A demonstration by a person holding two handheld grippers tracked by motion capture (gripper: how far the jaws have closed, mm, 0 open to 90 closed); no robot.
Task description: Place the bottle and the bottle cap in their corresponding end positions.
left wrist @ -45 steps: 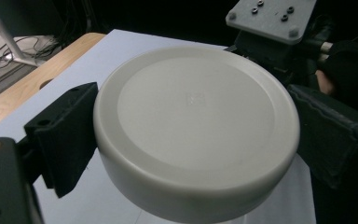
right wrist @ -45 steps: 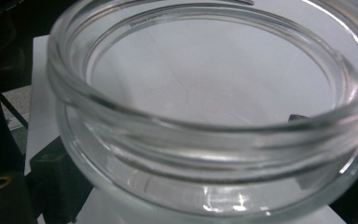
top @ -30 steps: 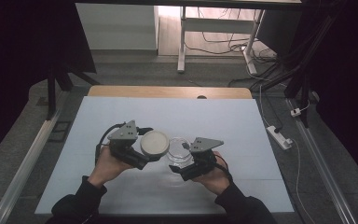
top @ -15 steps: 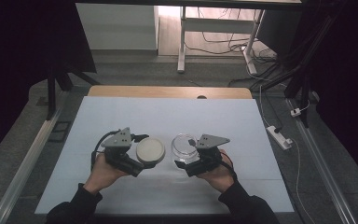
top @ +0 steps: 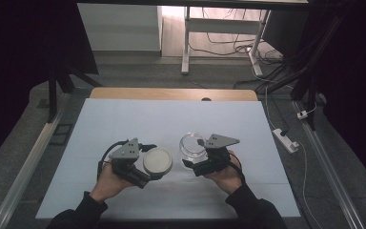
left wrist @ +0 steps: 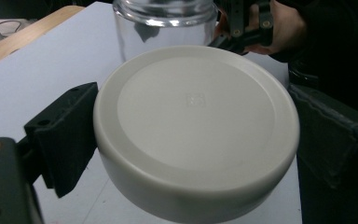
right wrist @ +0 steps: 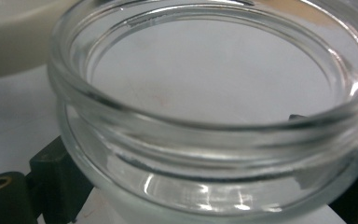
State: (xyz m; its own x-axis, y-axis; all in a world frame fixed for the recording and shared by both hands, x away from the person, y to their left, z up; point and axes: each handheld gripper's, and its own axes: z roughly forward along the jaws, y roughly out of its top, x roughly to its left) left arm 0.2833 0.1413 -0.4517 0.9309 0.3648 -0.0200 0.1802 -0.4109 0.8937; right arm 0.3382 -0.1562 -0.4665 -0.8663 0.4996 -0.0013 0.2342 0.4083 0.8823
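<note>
No legible text, brand or number found. The cream lid bears a small embossed square mark at its centre; its characters are too faint to read.

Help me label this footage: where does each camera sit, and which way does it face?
High view: overhead, facing forward and down on the white table; forearms, hands, both grippers.
Left gripper view: rides the left gripper, facing the round cream lid between its black jaws.
Right gripper view: rides the right gripper, facing the clear glass jar.
All share lid and jar.
</note>
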